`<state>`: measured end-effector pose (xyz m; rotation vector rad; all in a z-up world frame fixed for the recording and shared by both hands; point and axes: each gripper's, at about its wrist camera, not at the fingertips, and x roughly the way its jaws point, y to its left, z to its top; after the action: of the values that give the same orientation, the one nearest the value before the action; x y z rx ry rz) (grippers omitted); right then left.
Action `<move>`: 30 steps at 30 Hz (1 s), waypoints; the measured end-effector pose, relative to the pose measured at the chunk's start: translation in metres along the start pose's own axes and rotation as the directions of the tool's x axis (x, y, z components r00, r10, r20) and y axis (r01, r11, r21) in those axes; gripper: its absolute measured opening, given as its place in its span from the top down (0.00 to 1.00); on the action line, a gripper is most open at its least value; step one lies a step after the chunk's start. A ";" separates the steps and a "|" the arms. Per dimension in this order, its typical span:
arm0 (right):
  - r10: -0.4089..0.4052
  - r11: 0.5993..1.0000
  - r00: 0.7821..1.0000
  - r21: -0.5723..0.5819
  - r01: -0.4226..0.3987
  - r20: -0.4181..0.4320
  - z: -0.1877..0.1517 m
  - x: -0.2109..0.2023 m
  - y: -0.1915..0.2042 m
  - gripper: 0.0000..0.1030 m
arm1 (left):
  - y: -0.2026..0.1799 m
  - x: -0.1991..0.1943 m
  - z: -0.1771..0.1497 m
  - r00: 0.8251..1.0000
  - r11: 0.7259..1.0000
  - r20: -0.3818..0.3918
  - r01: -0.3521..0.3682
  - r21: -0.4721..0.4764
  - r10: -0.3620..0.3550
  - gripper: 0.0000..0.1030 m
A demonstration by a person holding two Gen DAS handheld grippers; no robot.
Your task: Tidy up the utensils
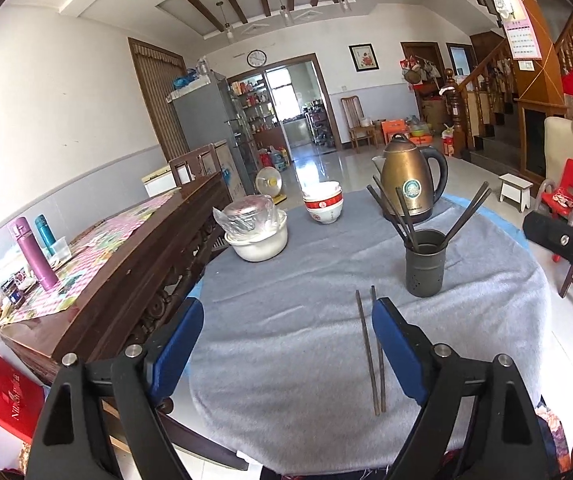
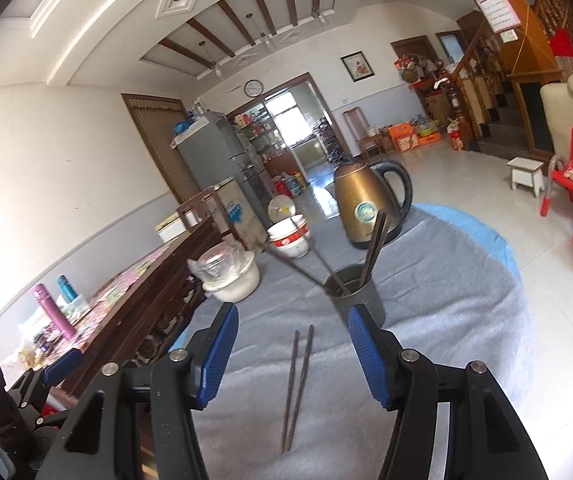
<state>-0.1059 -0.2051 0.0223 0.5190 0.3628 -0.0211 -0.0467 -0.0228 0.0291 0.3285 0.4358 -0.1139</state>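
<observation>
A pair of dark chopsticks (image 1: 371, 350) lies on the grey cloth of the round table (image 1: 286, 280). They also show in the right wrist view (image 2: 296, 388). A dark perforated holder cup (image 1: 425, 263) stands behind them with several chopsticks in it, and it shows in the right wrist view (image 2: 356, 294) too. My left gripper (image 1: 288, 344) is open and empty, its right finger beside the loose pair. My right gripper (image 2: 292, 356) is open and empty above the loose pair, which lies between its fingers.
A bronze kettle (image 1: 408, 178) stands behind the holder. Stacked red and white bowls (image 1: 323, 202) and a white pot with a wrapped lid (image 1: 256, 232) stand at the back left. A dark wooden sideboard (image 1: 126, 276) borders the table on the left.
</observation>
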 end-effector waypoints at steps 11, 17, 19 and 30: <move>0.031 1.000 0.998 0.002 -0.031 -0.054 -0.020 0.011 0.006 0.39 | 0.022 -0.007 -0.004 0.998 0.998 0.015 -0.057 -0.022 0.058 0.09; 0.044 0.999 0.997 0.028 -0.042 -0.062 -0.026 0.014 0.001 0.39 | 0.027 -0.010 -0.007 0.997 0.997 0.016 -0.069 -0.025 0.069 0.09; 0.044 0.999 0.997 0.020 -0.042 -0.062 -0.026 0.014 0.003 0.39 | 0.028 -0.011 -0.007 0.997 0.997 0.017 -0.073 -0.031 0.074 0.09; 0.074 0.997 0.996 -0.023 -0.075 -0.056 -0.028 0.009 0.018 0.39 | 0.033 -0.012 -0.007 0.995 0.994 0.015 -0.098 -0.044 0.099 0.09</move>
<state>-0.1044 -0.1748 0.0054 0.5088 0.3971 0.0700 -0.0544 0.0110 0.0379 0.3058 0.4039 -0.0109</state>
